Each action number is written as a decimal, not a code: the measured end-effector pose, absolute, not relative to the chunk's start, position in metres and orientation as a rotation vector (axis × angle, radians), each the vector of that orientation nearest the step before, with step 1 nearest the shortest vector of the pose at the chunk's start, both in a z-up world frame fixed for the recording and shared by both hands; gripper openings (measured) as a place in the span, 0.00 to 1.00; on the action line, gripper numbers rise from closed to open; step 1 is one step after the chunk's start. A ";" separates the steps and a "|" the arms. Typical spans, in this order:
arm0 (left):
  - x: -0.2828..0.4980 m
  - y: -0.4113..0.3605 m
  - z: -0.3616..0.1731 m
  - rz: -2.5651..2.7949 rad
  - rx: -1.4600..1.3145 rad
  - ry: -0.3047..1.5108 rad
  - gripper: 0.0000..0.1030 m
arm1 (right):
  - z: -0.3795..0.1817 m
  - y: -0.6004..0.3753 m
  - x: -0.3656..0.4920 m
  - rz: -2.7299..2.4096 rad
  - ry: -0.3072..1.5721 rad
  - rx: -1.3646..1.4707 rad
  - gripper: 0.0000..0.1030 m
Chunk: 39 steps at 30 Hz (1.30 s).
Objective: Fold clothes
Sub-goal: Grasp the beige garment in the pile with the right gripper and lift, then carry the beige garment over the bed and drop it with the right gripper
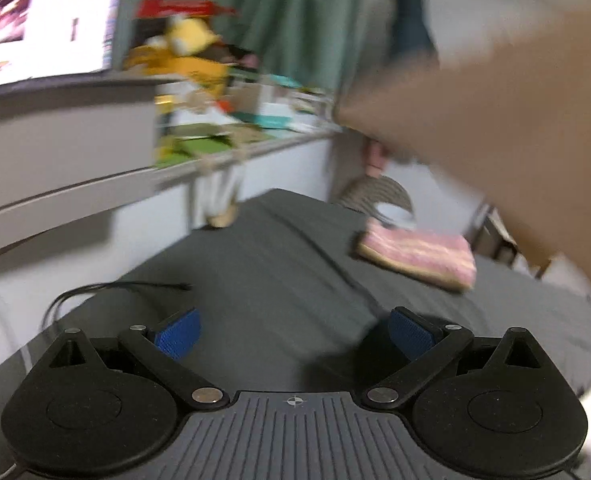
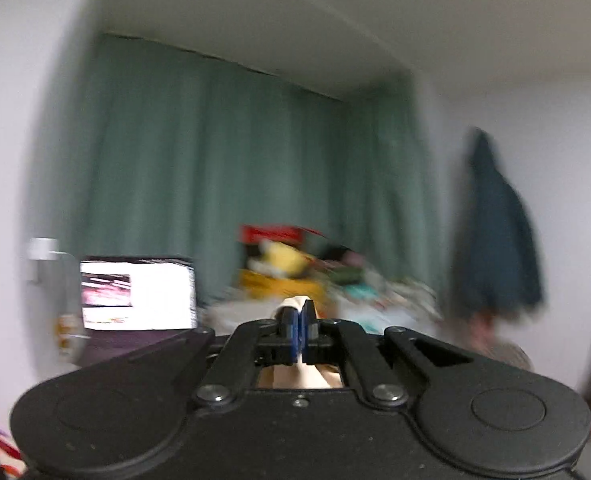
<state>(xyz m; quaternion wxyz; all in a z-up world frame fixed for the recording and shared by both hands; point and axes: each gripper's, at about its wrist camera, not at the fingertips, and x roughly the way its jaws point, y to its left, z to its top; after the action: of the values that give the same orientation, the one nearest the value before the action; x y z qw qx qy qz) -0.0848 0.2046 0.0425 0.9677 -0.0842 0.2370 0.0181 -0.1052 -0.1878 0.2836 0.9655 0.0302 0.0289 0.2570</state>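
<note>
The left gripper [image 1: 293, 336] is being held wide open and empty above the grey bed [image 1: 255, 256]. A tan garment [image 1: 515, 128], hanging high to its right, is being pinched between the closed fingers of the right gripper [image 2: 297, 332]; its long axis cannot be told.

Left tool [image 1: 293, 334] spread wide, empty; right tool [image 2: 299, 330] pinched on tan cloth [image 2: 297, 303].
</note>
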 end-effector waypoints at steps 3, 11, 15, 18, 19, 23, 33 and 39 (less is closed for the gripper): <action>-0.083 0.160 0.044 -0.031 -0.090 0.487 0.98 | 0.243 -0.229 -0.084 0.395 0.173 0.084 0.02; -0.064 0.031 0.062 -0.316 -0.033 0.506 0.98 | 0.171 -0.324 -0.030 0.197 0.330 0.154 0.02; -0.048 -0.033 0.080 -0.449 -0.017 0.502 0.98 | 0.180 -0.373 -0.029 0.235 0.234 0.210 0.02; -0.032 -0.070 0.097 -0.525 -0.012 0.485 0.98 | 0.195 -0.406 -0.033 0.305 0.124 0.299 0.02; -0.027 -0.080 0.101 -0.537 -0.008 0.473 0.98 | 0.195 -0.418 -0.032 0.309 0.096 0.323 0.02; -0.007 -0.120 0.104 -0.560 0.040 0.470 0.98 | 0.151 -0.460 -0.006 0.232 0.160 0.392 0.02; 0.036 -0.199 0.049 -0.601 0.142 0.724 0.98 | -0.034 -0.545 0.077 -0.046 0.538 0.549 0.03; 0.037 -0.231 0.016 -0.637 0.145 0.786 0.98 | -0.080 -0.575 0.065 -0.134 0.561 0.627 0.26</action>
<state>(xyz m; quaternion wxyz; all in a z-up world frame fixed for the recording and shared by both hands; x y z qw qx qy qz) 0.0373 -0.2310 0.0158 0.8722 0.0693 0.3760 -0.3050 0.0652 -0.5751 -0.0801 0.9106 0.3043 0.2722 -0.0649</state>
